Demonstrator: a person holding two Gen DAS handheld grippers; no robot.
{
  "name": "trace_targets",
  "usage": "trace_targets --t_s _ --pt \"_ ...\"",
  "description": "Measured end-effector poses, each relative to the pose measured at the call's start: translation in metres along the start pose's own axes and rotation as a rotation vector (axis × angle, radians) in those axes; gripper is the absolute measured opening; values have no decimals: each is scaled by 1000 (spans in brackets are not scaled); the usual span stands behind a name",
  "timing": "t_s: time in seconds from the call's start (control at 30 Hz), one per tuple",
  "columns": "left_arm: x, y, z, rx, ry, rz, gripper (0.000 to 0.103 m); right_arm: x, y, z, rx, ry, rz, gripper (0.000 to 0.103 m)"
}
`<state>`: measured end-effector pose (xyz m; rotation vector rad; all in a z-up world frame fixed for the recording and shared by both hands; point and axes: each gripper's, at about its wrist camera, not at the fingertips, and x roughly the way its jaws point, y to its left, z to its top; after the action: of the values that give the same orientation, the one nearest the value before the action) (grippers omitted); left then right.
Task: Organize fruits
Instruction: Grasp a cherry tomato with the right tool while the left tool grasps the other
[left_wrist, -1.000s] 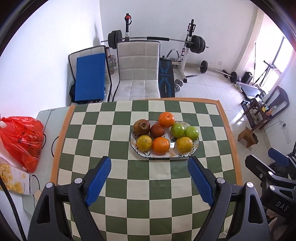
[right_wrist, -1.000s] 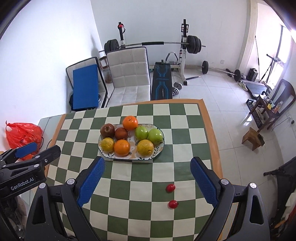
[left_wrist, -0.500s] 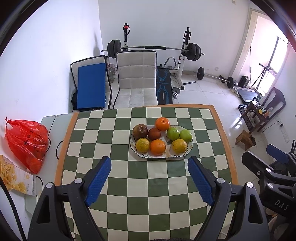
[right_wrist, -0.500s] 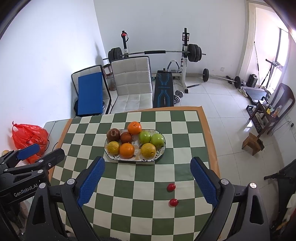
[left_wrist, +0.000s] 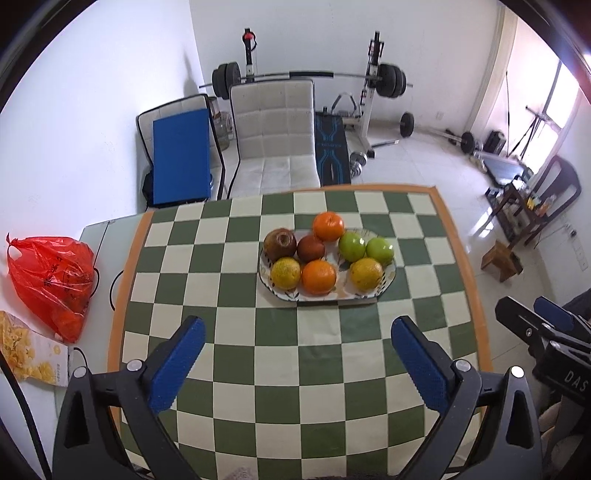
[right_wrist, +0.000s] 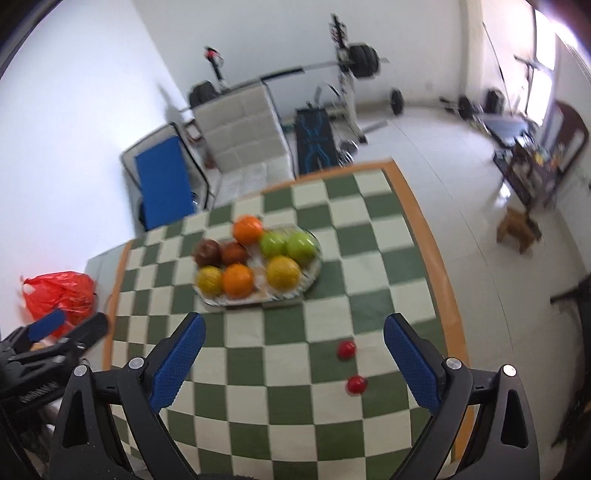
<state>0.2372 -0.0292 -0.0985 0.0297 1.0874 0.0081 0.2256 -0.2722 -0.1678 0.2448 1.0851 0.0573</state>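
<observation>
Left tongs (left_wrist: 297, 338): blue pads wide apart, holding nothing, hovering above the near middle of the desk (left_wrist: 236, 369).
Right tongs (right_wrist: 293, 334): also spread wide and empty; this view is blurred.
Plate (left_wrist: 373, 293): oval, at the middle of the desk, carrying seven fruits packed close together.
Fruits on plate: two oranges (left_wrist: 318, 277), two green apples (left_wrist: 352, 246), two yellowish citrus (left_wrist: 366, 273), and dark reddish fruit (left_wrist: 280, 244) at the far left.
Loose fruits: two small red ones (right_wrist: 346, 349), near right of the desk, apart from the plate.
Handling, small red ones: likely light, smooth, prone to rolling and bruising; pinch gently across the middle.
Handling, big fruit: firm and heavier; grip across the widest part.
</observation>
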Motion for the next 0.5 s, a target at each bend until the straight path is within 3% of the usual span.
trace_targets --t_s 0.2,0.27,0.4,0.5 --pt "81 -36 -15 90 165 37 103 113 -80 -50 179 250 -30 94" --pt "107 -48 -22 123 215 49 103 145 -96 -69 216 317 -23 75" --pt "153 -77 -38 199 316 79 103 191 -109 -98 238 394 -14 65" --pt "179 -96 -44 243 375 84 103 212 -108 -109 226 418 31 47"
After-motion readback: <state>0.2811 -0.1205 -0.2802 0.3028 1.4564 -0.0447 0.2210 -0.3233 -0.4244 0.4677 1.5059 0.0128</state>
